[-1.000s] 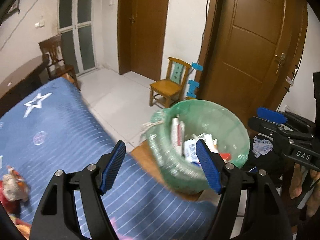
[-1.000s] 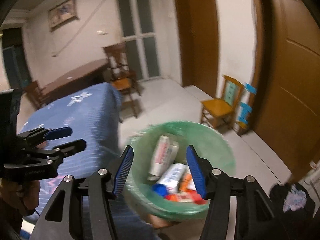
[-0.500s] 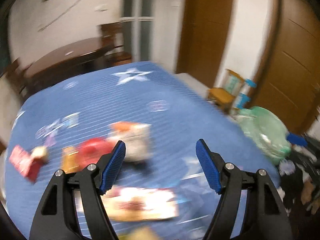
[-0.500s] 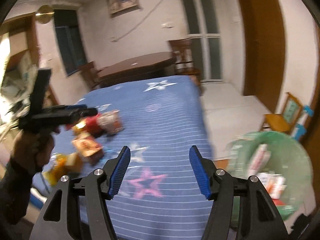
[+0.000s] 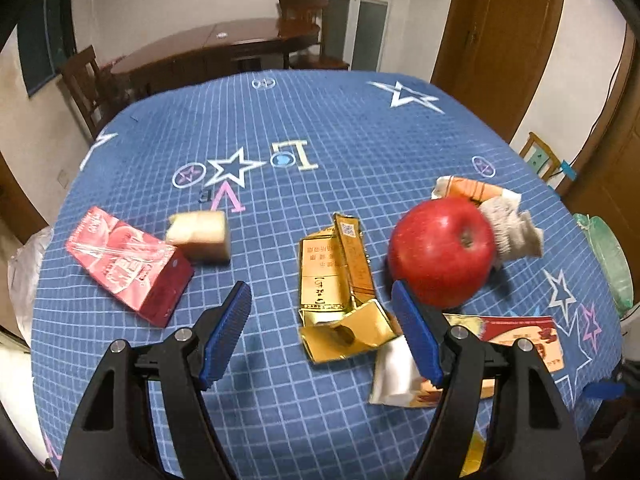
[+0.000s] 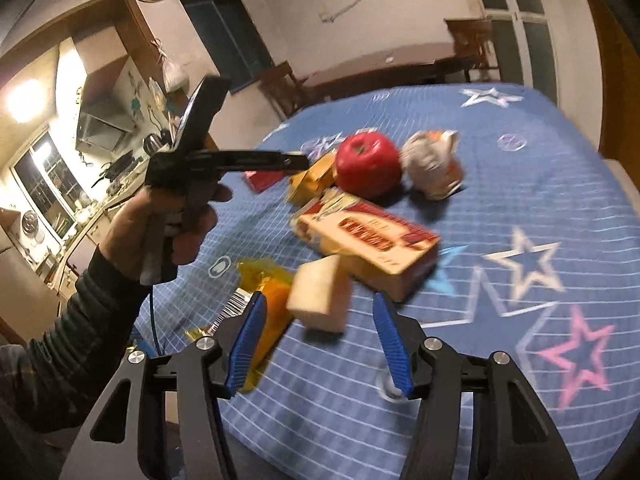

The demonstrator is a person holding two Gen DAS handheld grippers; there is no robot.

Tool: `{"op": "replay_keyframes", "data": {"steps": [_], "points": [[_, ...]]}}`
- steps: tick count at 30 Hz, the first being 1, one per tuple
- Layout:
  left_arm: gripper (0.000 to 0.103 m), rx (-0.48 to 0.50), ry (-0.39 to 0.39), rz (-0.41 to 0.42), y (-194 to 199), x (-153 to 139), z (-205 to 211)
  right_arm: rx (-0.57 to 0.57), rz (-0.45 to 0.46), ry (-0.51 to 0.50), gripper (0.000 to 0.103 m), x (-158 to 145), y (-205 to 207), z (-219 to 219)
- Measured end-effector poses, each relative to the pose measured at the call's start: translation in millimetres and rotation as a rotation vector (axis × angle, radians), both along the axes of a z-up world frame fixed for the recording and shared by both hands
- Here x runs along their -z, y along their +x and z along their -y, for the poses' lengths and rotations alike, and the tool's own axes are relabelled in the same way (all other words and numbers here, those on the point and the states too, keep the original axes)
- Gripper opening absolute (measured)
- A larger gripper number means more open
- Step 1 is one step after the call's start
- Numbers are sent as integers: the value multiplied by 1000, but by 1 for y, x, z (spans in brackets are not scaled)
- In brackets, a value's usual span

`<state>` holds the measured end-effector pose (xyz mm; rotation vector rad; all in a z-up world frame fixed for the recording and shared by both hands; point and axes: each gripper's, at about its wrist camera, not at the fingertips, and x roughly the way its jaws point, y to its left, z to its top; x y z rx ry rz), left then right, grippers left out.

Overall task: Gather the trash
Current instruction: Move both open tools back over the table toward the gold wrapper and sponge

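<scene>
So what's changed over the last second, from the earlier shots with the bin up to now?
Both grippers swung away from the green bin to the blue table. The left gripper now hangs over the flattened gold carton beside the red apple; the right gripper points at a pale block and the red-and-cream box, its jaws closing on nothing. Neither took hold of or released anything; both stay empty.

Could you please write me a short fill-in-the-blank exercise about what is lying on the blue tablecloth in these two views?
1. The round fruit on the tablecloth is coloured ____.
2. The flattened carton left of the apple is coloured ____.
3. Nothing sits between the pads of the left gripper, so it is ____.

Missing words: red; gold; open
</scene>
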<state>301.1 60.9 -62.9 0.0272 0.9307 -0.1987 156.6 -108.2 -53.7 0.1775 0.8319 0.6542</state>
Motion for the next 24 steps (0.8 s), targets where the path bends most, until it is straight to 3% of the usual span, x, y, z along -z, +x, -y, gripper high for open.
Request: {"op": "replay_keyframes", "data": {"steps": [7,12,20,24], "points": [[70,24,-2,-38,17,17,2,-18,-61,-5,53,11,20,-35],[70,15,2,-52,28,23,0,3,-88,-12,49,18,35,-37],[70,49,91,-48,31,33,12,13,-90,-52,46,20,46,-38],[70,53,99,-63,37,38,16,-1,-109,-76,46,27,52,-44]]}}
